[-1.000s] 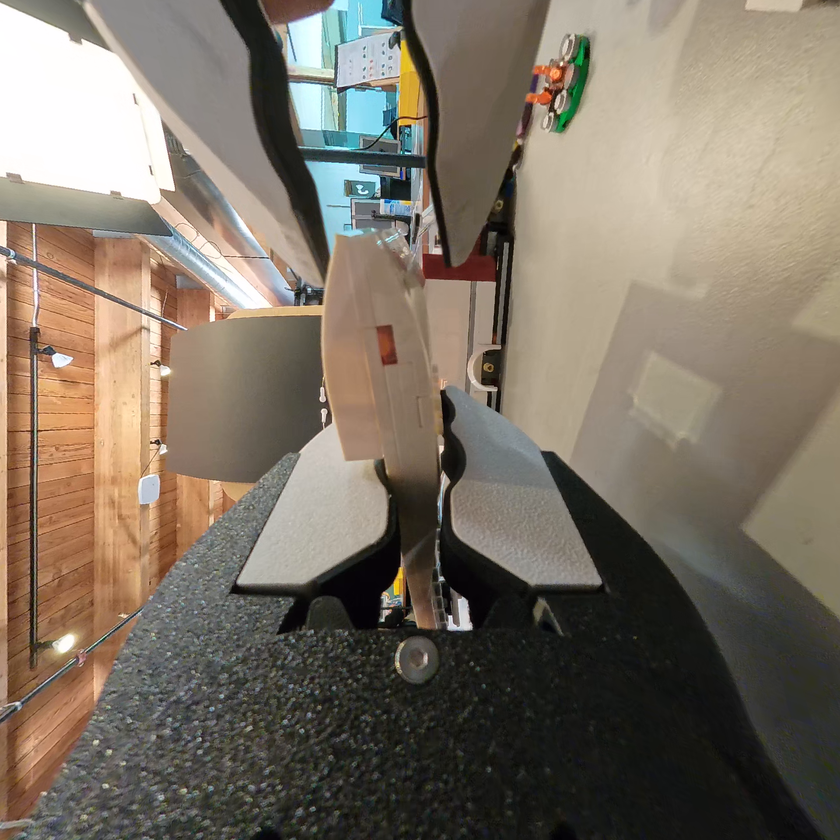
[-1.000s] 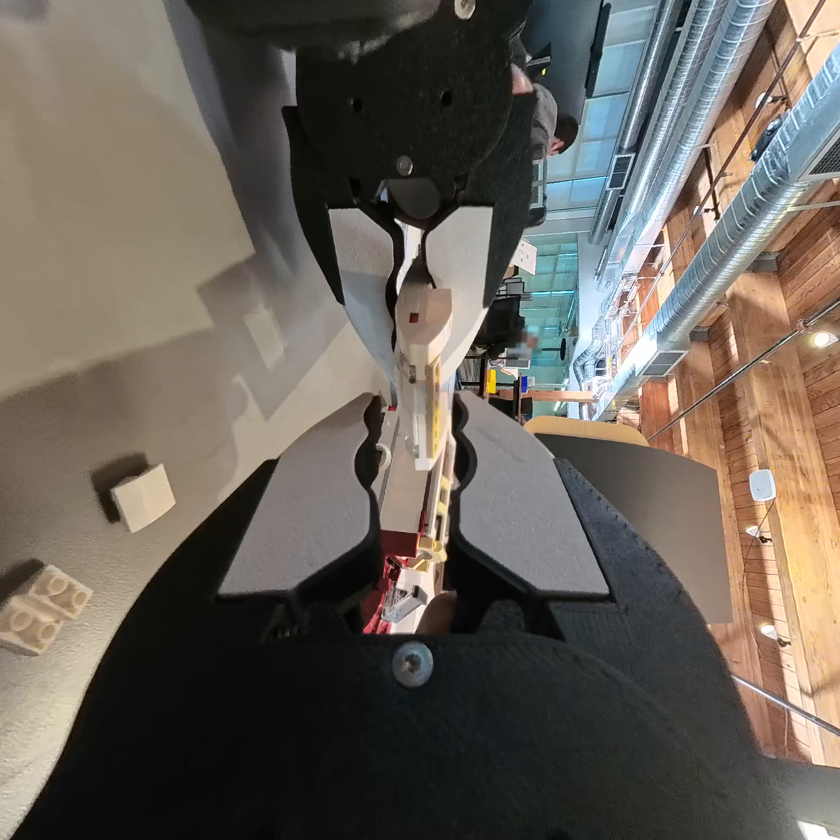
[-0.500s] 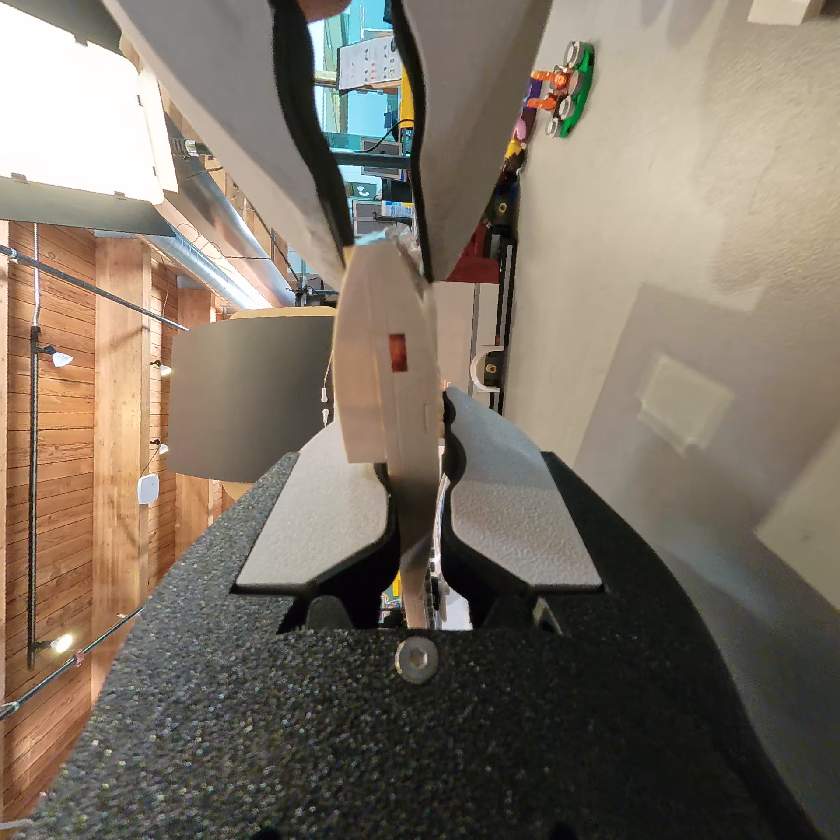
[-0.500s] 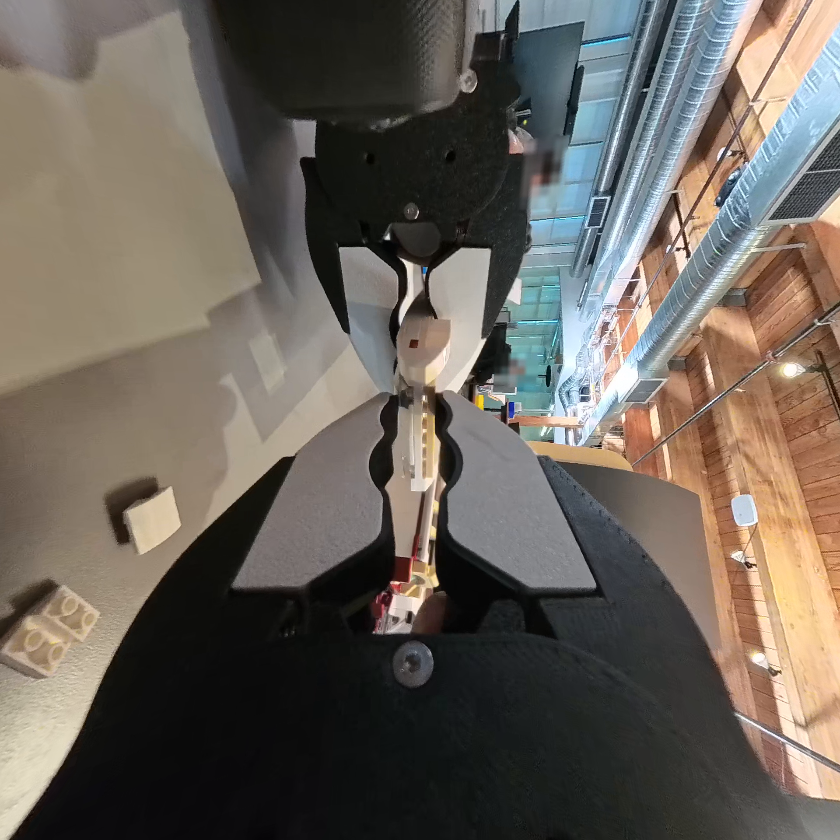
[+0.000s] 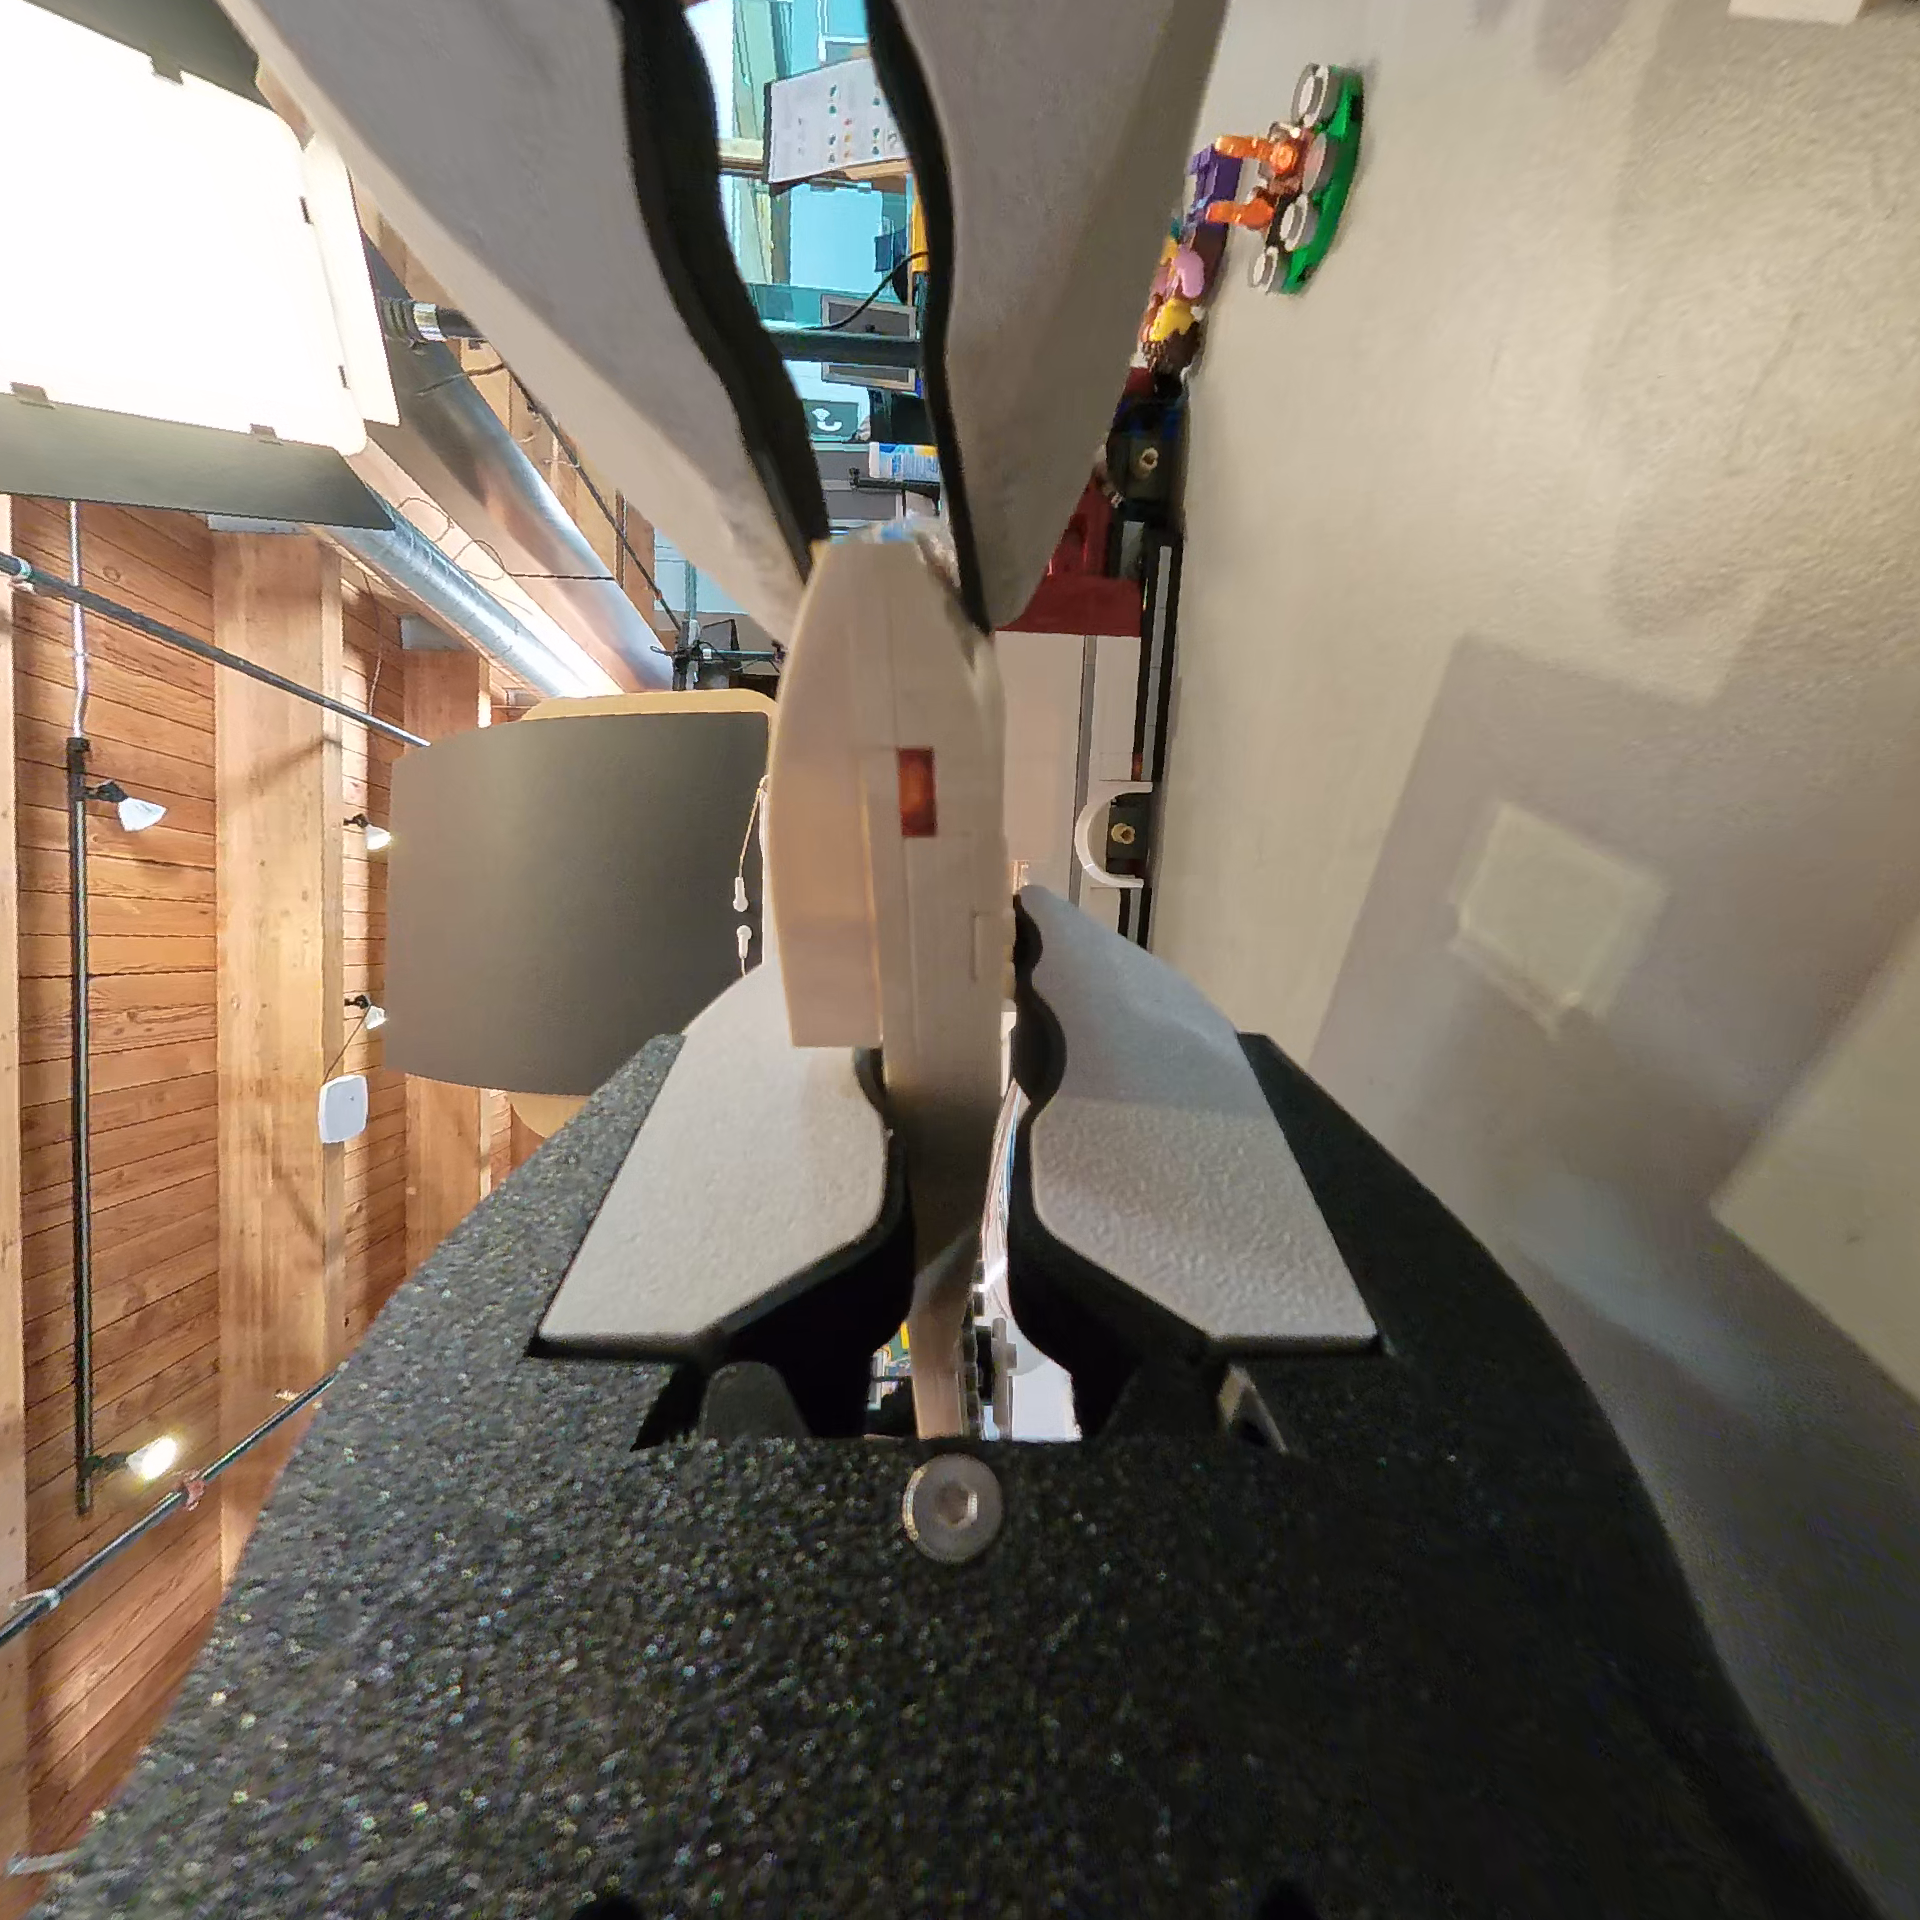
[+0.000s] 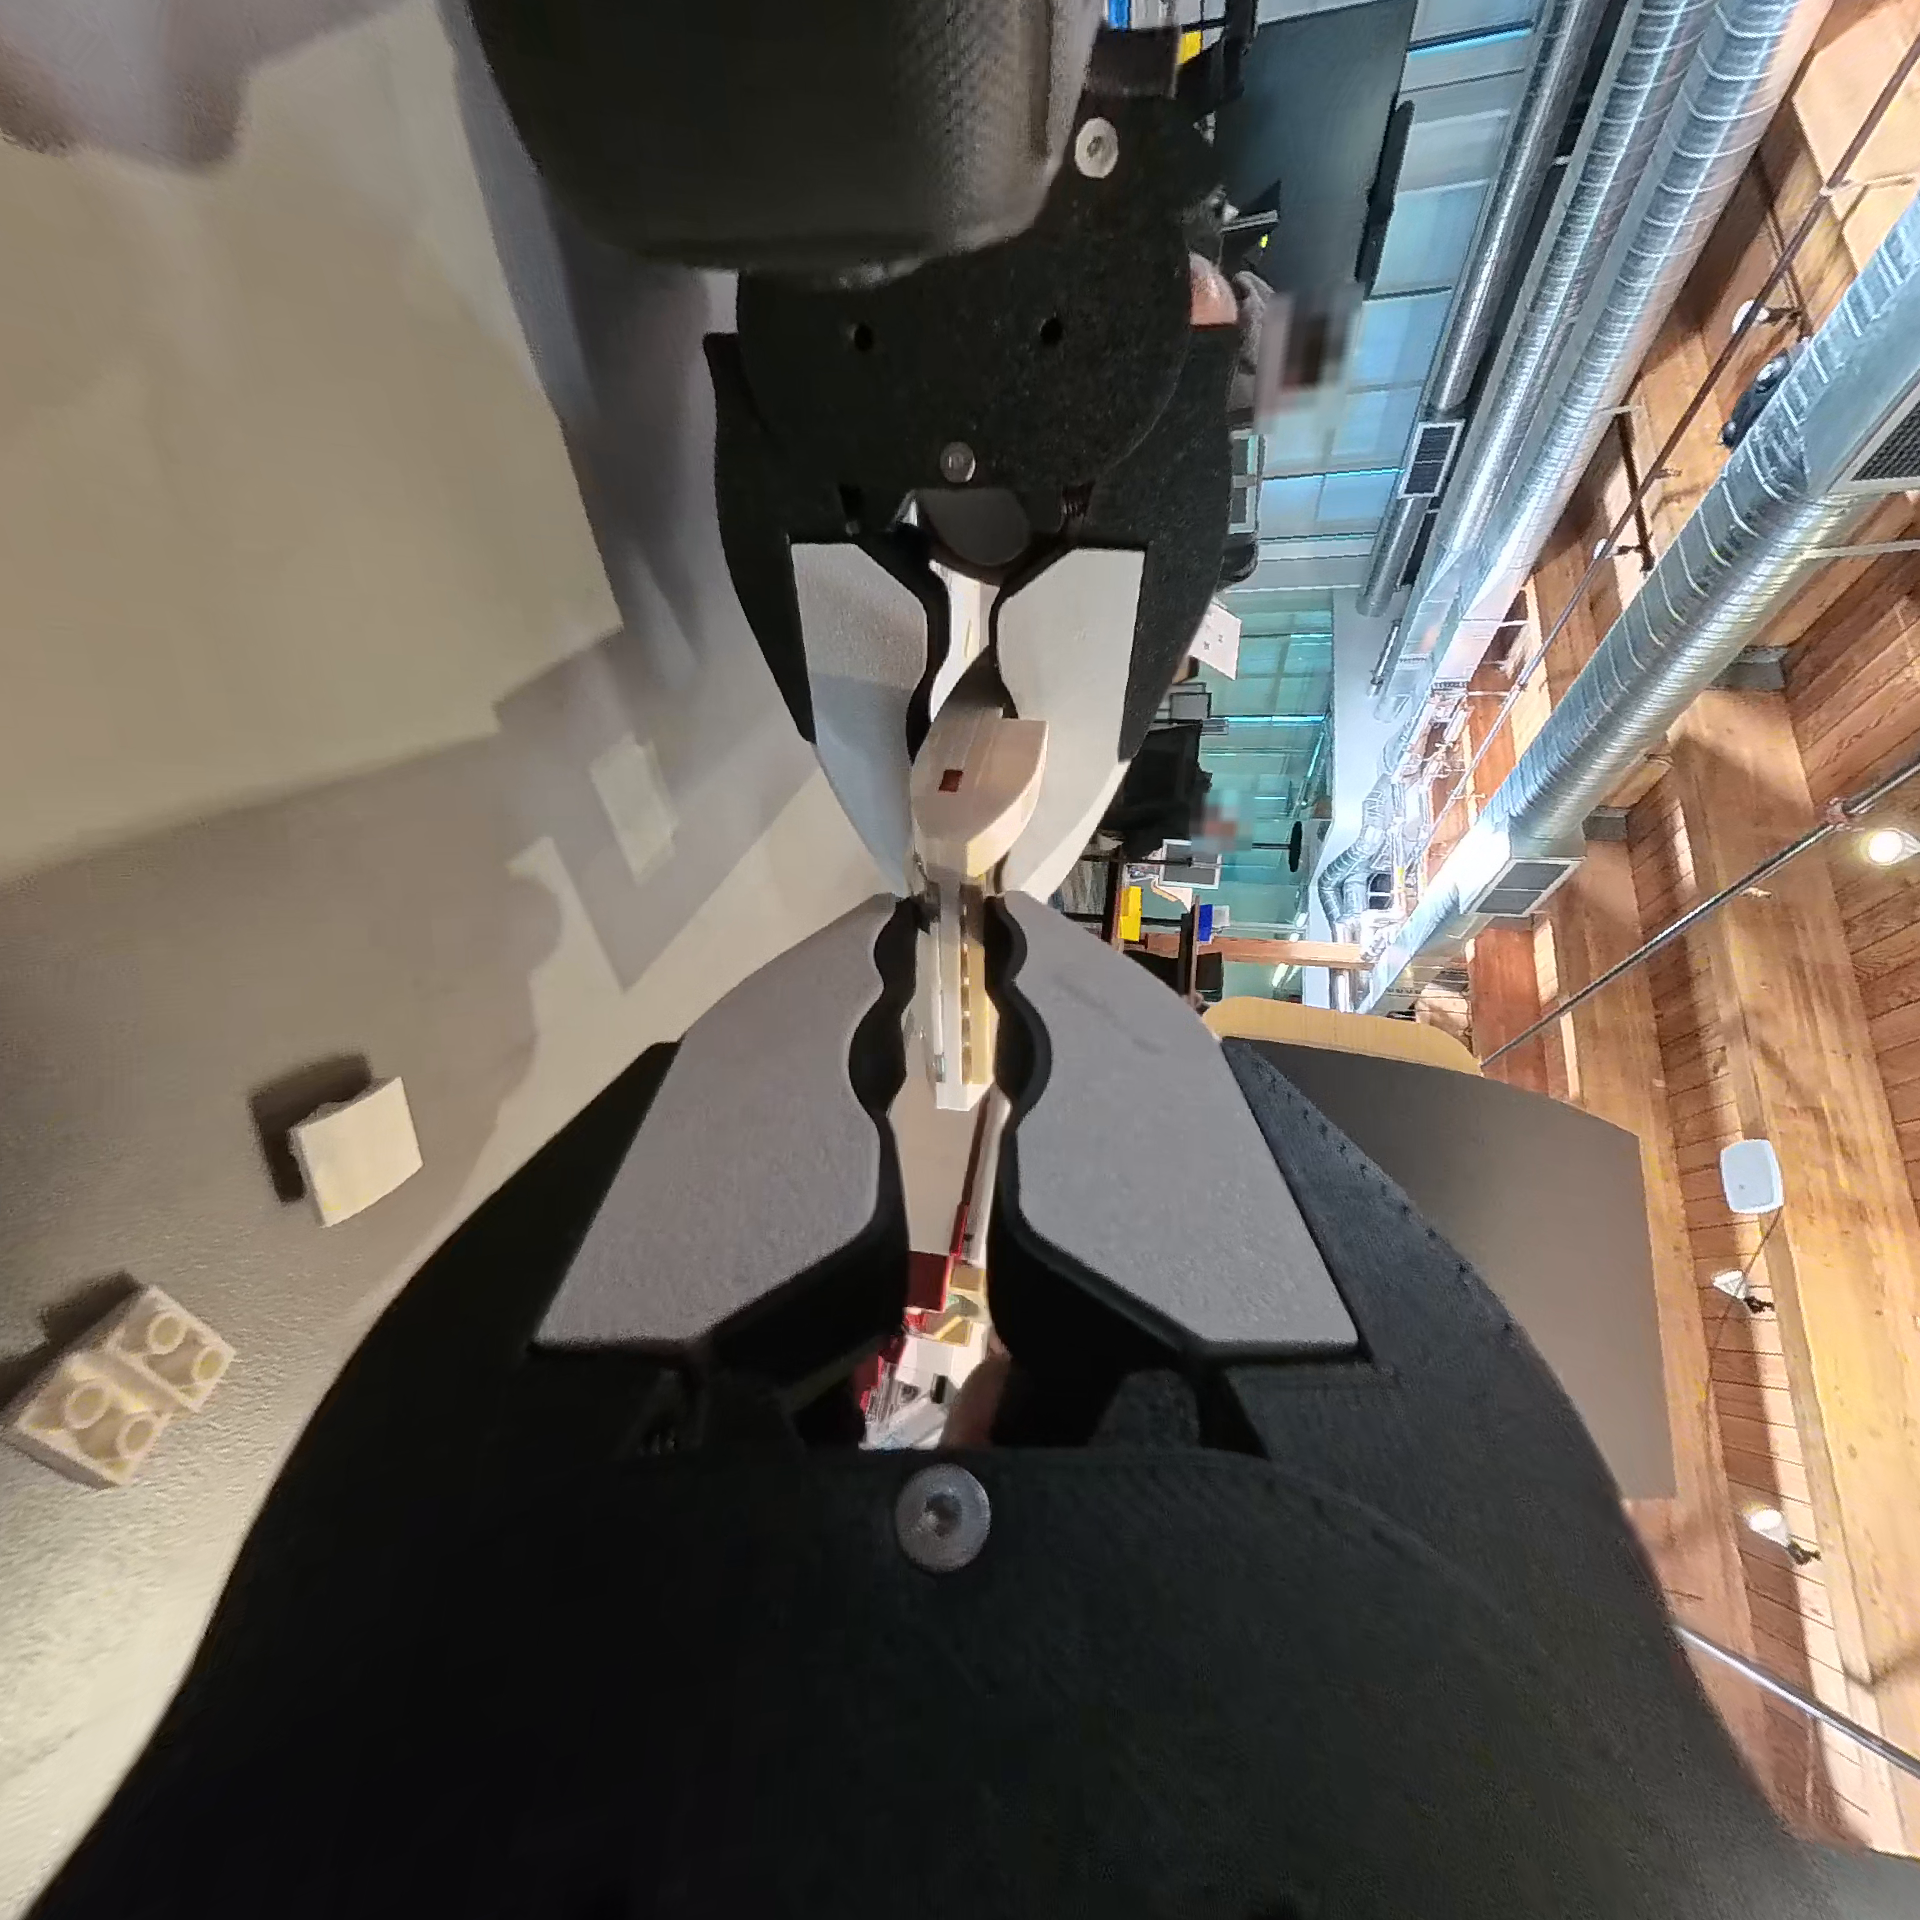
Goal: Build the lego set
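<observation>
White brick model (image 5: pixel 894 831) clamped at opposite ends by left fingers (image 5: pixel 1132 1049) and right fingers (image 6: pixel 1122 1049); loose bricks (image 6: pixel 114 1382) on counter (image 6: pixel 208 831) beside model.

White toy-brick assembly (image 5: pixel 883 831) w/ small red-orange translucent rectangle (image 5: pixel 916 795); tan studded strip along edge (image 6: pixel 971 997). Gripper fingers (image 5: pixel 1153 1143): pale grey faces, black wavy pads, speckled black housing. Grey tabletop (image 6: pixel 312 883). Off-white studded bricks (image 6: pixel 114 1392), off-white curved tile (image 6: pixel 353 1148). Green round plate w/ orange, purple bits (image 5: pixel 1294 177).
</observation>
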